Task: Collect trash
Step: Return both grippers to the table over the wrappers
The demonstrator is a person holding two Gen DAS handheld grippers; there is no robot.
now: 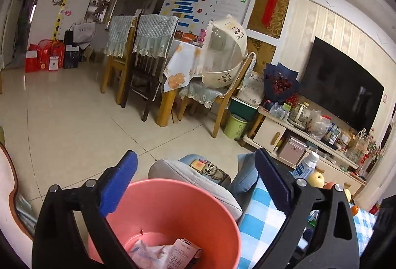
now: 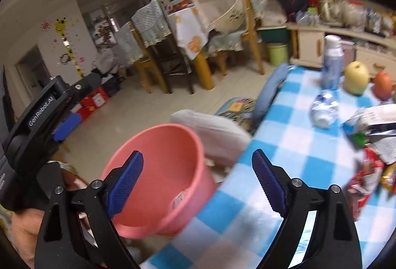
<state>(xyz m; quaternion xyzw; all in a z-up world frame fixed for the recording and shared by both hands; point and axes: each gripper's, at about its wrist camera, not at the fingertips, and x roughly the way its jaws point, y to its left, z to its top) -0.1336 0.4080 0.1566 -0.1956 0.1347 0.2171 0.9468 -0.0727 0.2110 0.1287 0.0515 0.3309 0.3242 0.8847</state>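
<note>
Left tongs: the left gripper [image 1: 195,185] stands with its blue-padded fingers [image 1: 118,185] spread wide over the round pink plastic bin [image 1: 173,209], gripping nothing.
Right tongs: the right gripper [image 2: 198,185] is likewise wide apart and empty, one pad over the bin's [image 2: 160,170] mouth, the other over the blue-and-white checked tablecloth [image 2: 284,133].
Bin: it sits just beside the table's edge, against a grey cushion [image 1: 195,180].
Inside the bin: the left wrist view looks straight down into it and shows crumpled white paper [image 1: 146,251] and a small printed pink-and-white carton [image 1: 183,253] at the bottom; the right wrist view catches only a sliver of the carton [image 2: 179,198].
Trash still on the table, right wrist view only: a crushed clear plastic bottle [image 2: 324,108], a silver-and-white foil bag [image 2: 376,120] and red snack wrappers [image 2: 366,177] lie well apart from the bin.
Also on the table: an upright white-and-blue bottle [image 2: 333,63], a yellow pear [image 2: 356,78] and a reddish fruit [image 2: 383,84] stand near the far edge.
Seen from the right wrist alone: the left gripper's black body [image 2: 47,115] and the person's hand [image 2: 24,227] below it, at the frame's left.
Seen from the left wrist alone: a dark television [image 1: 344,86] above a cluttered low cabinet [image 1: 269,133].
Background, both views: a dining table with wooden chairs [image 1: 143,66] and a small green bin [image 1: 235,125].
</note>
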